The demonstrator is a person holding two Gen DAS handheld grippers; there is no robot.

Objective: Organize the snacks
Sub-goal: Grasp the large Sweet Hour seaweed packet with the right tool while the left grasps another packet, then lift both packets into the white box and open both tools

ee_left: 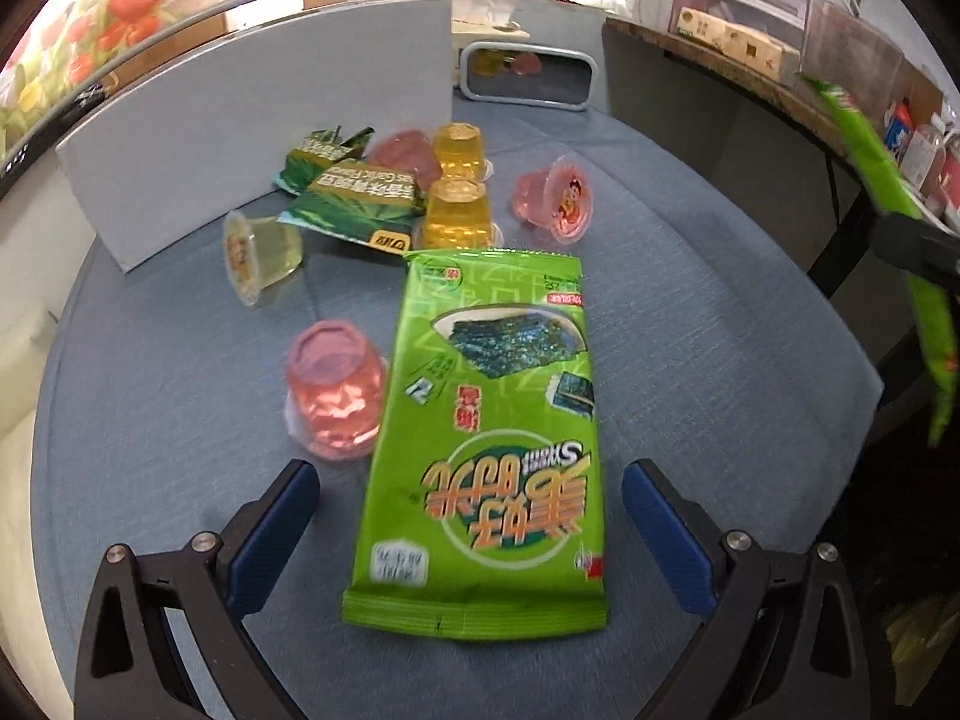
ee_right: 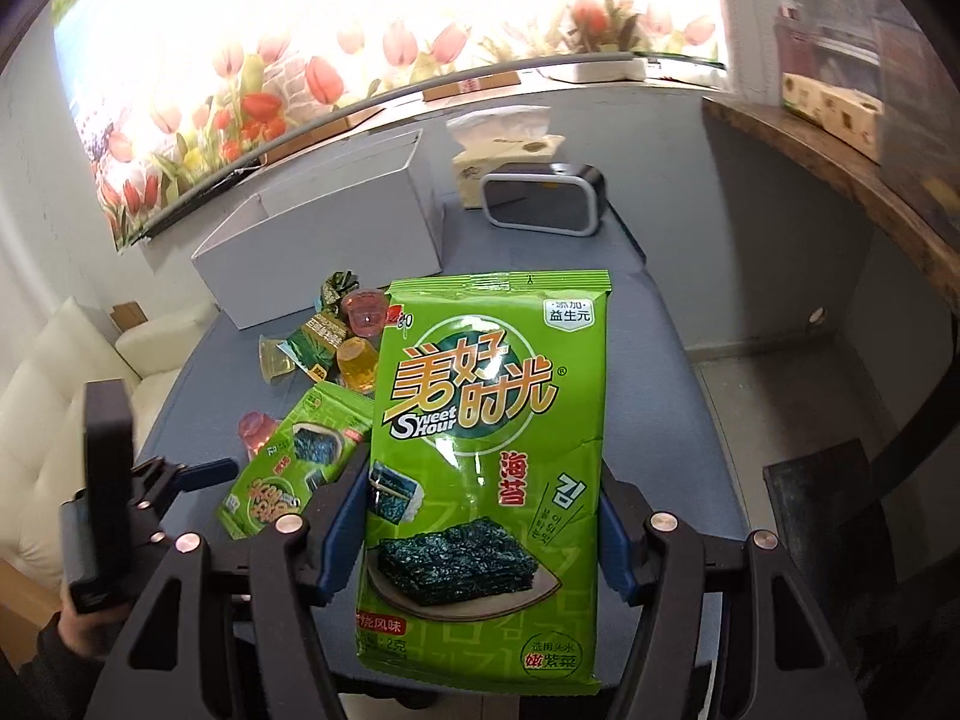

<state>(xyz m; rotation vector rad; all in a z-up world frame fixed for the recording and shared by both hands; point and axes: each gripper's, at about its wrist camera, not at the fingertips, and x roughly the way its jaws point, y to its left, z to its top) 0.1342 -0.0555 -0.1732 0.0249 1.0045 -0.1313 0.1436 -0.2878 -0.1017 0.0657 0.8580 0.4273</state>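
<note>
Seaweed packet (ee_left: pixel 480 456) lies flat on the blue counter (ee_left: pixel 690 312) in the left wrist view, right between the spread fingers of your left tool (ee_left: pixel 471 531), which grips nothing. This looks like the pickup step for a 2nd packet: to take it you need to come down and close across its width, or on its near sealed edge. A pink jelly cup (ee_left: pixel 333 390) lies tipped just beside the packet's left side, close to your left finger, so it may get nudged. Further back sit 2 yellow jelly cups (ee_left: pixel 459 192), another pink cup (ee_left: pixel 555 195), a pale cup (ee_left: pixel 258 255) on its side and 2 dark green sachets (ee_left: pixel 354 198), all near the white box (ee_left: pixel 270 120). At the right edge your right tool (ee_left: pixel 918 252) holds a green packet aloft.

In the right wrist view, the right tool (ee_right: pixel 483 531) is clamped on the held seaweed packet (ee_right: pixel 489 468), upright and well above the counter (ee_right: pixel 660 396). The open white box (ee_right: pixel 324 240) stands behind the snack pile and looks the likely place for it, though that is my guess. The jelly cups (ee_right: pixel 357 360) lie between you and the box, so carry the packet over them. A black clock (ee_right: pixel 543 198) and a tissue box (ee_right: pixel 501 150) stand beside the box, clear of that path.
</note>
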